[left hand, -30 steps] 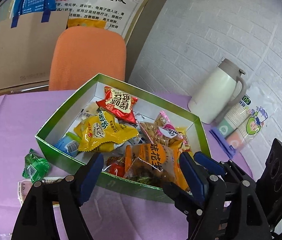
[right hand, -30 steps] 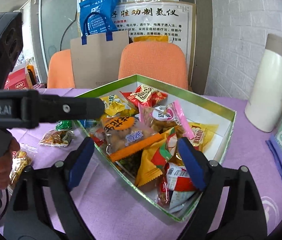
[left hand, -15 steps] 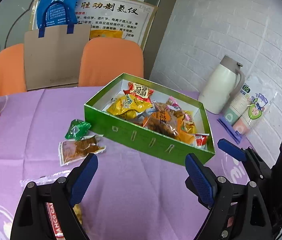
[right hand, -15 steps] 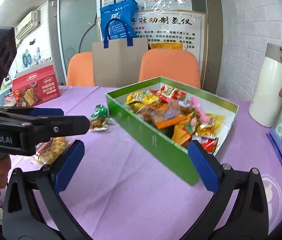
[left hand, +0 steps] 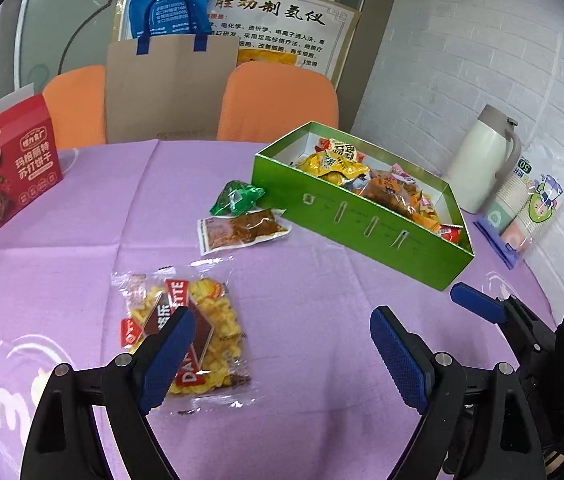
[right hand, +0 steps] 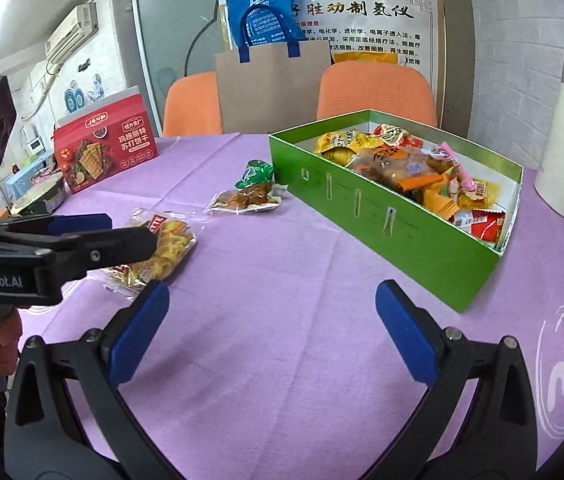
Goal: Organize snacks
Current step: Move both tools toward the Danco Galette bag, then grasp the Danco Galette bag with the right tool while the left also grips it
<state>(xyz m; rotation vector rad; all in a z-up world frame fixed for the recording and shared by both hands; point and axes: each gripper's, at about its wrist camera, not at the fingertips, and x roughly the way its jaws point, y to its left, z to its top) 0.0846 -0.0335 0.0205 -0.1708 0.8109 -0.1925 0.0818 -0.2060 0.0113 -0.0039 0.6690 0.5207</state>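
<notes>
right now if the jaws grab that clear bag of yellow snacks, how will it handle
The clear bag of yellow snacks looks thin and crinkled, so it will probably flop and sag. Its glossy film may slip. The loose pieces inside look brittle; a hard squeeze could crush them.

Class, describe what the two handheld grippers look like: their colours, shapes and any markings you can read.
Both are black plastic frames with two angled fingers, silver rivets and textured blue pads: the left gripper, the right gripper. White lettering on the left gripper's side reads GenRobot.AI. Each has a black camera housing.
</notes>
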